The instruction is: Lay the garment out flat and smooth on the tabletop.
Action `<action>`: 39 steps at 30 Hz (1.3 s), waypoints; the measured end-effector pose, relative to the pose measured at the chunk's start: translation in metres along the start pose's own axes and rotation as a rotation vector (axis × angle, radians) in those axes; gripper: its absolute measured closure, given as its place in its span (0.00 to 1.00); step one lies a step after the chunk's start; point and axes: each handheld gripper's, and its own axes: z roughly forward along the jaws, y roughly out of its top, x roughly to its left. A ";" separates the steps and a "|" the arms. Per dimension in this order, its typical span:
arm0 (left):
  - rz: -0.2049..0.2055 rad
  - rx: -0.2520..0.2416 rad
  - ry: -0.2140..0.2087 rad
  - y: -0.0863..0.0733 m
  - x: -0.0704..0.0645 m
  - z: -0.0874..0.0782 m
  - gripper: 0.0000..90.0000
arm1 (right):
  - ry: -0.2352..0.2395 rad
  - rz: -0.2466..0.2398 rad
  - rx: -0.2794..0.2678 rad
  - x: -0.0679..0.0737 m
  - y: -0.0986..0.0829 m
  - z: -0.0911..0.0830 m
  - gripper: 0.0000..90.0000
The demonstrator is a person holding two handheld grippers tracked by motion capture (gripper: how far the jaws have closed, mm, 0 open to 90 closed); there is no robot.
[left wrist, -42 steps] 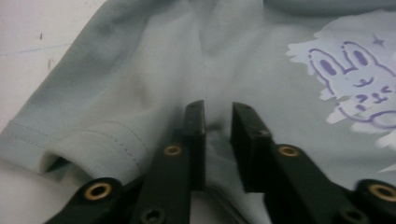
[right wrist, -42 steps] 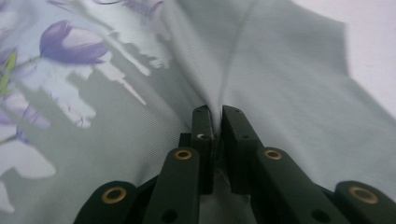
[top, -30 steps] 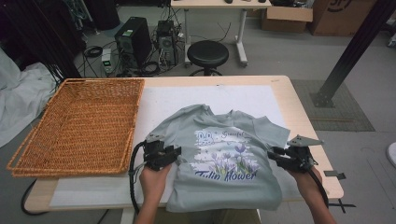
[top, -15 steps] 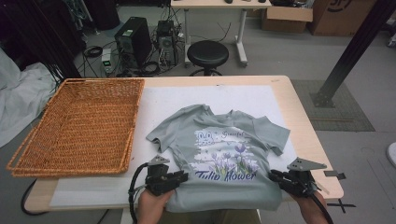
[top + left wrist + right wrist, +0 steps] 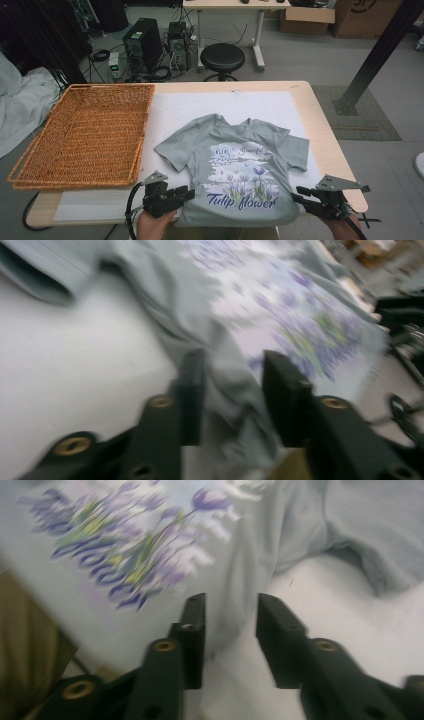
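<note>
Both grippers have been drawn back from the shirt's middle to its near hem. The left gripper (image 5: 189, 192) is set at the left bottom corner of the grey T-shirt (image 5: 240, 170), its fingers parted around a fold, though blur leaves contact unsure. The right gripper (image 5: 296, 195) is held spread beside the right edge. The shirt lies flat on the tabletop (image 5: 320, 120), its hem over the near edge; the wicker basket (image 5: 85, 135) stands just to the left, with bare room beyond the collar.

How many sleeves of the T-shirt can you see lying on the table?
2: the left sleeve lies spread toward the wicker basket, the right sleeve toward the table's right edge. Neither is folded under the T-shirt.
</note>
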 end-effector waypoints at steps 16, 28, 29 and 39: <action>0.210 -0.205 0.229 0.065 -0.001 0.038 0.54 | 0.017 0.000 0.005 -0.007 0.014 0.017 0.70; 0.196 -0.220 0.257 0.122 0.029 0.062 0.54 | -0.339 0.083 0.055 -0.104 0.068 0.086 0.78; 0.200 -0.220 0.258 0.124 0.031 0.064 0.54 | -0.320 0.075 0.057 -0.104 0.067 0.085 0.88; 0.322 -0.145 0.253 0.158 0.053 0.094 0.55 | -0.331 0.050 0.052 -0.095 0.054 0.042 0.82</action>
